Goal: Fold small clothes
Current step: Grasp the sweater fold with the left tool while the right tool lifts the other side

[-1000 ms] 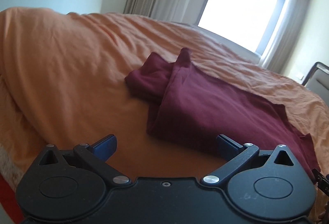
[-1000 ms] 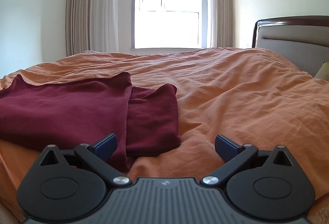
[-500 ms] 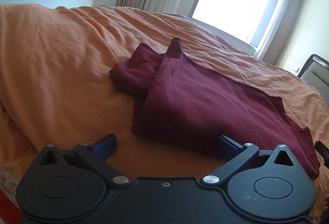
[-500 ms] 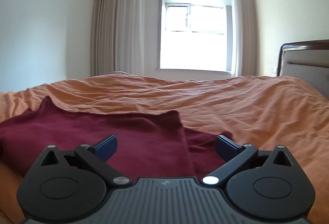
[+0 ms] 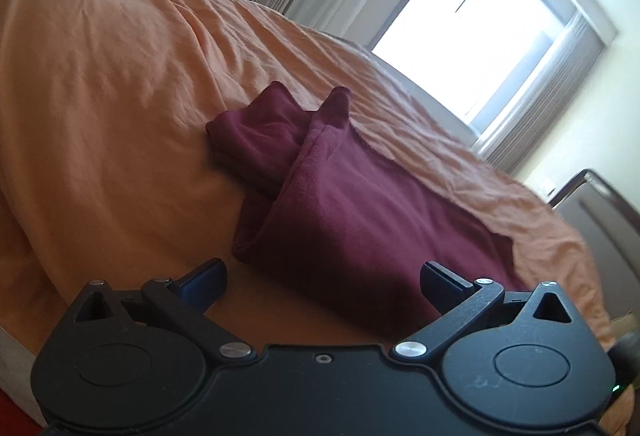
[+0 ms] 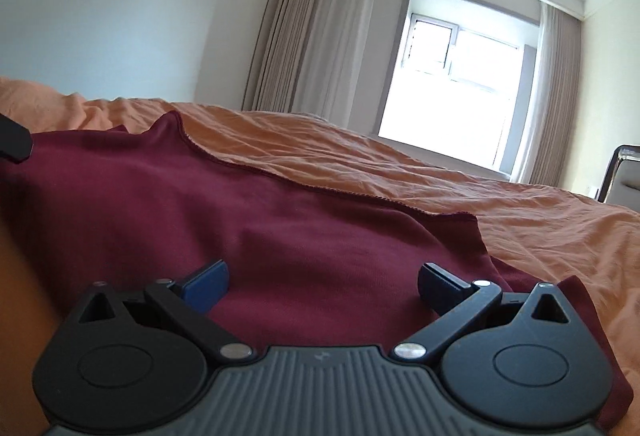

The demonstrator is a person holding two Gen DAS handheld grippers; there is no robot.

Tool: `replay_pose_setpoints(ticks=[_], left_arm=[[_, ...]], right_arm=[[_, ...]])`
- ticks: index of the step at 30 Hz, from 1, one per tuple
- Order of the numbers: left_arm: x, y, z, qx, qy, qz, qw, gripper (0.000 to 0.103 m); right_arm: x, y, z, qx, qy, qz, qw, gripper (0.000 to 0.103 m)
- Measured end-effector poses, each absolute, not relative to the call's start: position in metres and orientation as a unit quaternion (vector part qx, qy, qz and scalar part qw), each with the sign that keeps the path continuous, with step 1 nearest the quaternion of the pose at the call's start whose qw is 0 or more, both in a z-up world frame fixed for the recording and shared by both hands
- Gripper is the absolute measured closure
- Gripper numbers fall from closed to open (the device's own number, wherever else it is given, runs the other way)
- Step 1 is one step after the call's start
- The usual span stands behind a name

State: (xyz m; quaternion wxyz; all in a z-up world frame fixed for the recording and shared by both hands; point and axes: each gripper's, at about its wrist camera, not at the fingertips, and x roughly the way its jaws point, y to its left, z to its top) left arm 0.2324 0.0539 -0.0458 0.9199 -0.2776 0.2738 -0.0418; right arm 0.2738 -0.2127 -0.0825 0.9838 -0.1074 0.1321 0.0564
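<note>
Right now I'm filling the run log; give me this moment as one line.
garment: maroon cloth partly folded on orange bedspread | left gripper: open, empty | right gripper: open, empty, low at the cloth

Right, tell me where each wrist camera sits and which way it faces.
Left wrist: behind the open left gripper, looking across the dark red folded cloth garment on the orange bedspread toward the window.
Right wrist: behind the open right gripper, low over the garment, facing the window.
Shared: garment, bedspread, window, curtains; only each camera's own gripper clearly shows.
</note>
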Motion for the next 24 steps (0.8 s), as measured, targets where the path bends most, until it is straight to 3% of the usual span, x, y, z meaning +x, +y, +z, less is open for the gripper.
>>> replay_pose_setpoints(ticks=[13,20,24], left_arm=[[0.236,0.038,-0.056,-0.276,0.252,-0.048,0.926,0.002],[0.249,0.044,-0.059,-0.295,0.227,-0.042,0.927,0.03],[0.258,0.045,-0.067,-0.319,0.218,-0.017,0.922,0.036]], right_arm=[[0.269,-0.224,-0.091,-0.085,0.111,0.061,0.988,0.0],[0.271,-0.23,-0.09,-0.06,0.115,0.073,0.989,0.0],[0.269,-0.229,-0.091,-0.06,0.113,0.07,0.989,0.0]])
